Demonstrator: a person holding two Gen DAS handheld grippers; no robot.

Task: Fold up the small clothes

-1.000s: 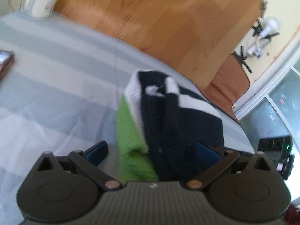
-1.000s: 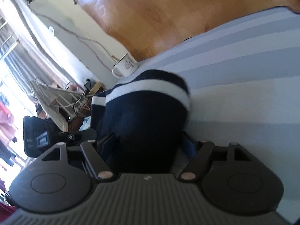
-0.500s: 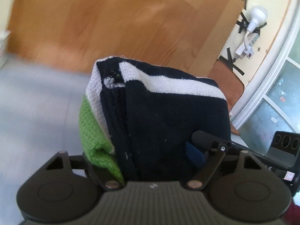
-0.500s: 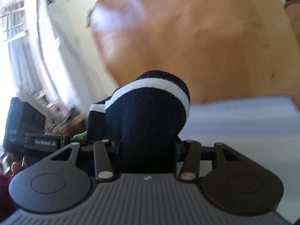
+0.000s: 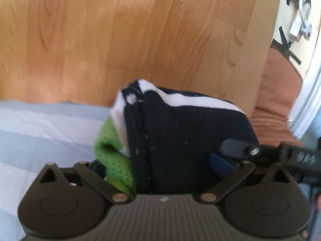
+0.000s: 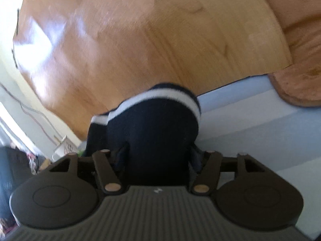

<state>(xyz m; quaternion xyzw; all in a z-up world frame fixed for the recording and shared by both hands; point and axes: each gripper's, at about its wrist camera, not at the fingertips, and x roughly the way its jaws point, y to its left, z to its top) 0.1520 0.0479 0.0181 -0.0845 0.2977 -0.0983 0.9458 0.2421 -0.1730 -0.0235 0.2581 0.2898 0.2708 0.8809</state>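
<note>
Left gripper [image 5: 160, 161]: its 2 fingers are squeezing the folded sock bundle, 1 on each side. The blue pad on 1 of the fingers [image 5: 220, 164] is pressing into the dark cloth.

Right gripper [image 6: 158, 156]: its fingers [image 6: 122, 156] are squeezing the same bundle from the other end. The dark cloth is filling the gap between them.

Sock bundle [image 5: 180, 136]: it is sitting between both grippers, held up over the striped sheet. It is dark blue with a white stripe [image 6: 164, 96] near the top. A green part [image 5: 114, 160] and a white part are poking out on the left side in the left wrist view.

Other gripper in view: the tip of the right gripper is showing at the right edge of the left wrist view, touching the bundle.

Striped sheet [image 5: 40, 132]: it is lying under the bundle, with light blue and white bands.

Wooden board [image 5: 120, 40]: it is standing behind the sheet, brown and shiny.

Brown cushion [image 6: 301, 80]: it is lying beside the board.

Mug [image 6: 64, 146]: it is sitting far back, white, partly hidden and blurry.
</note>
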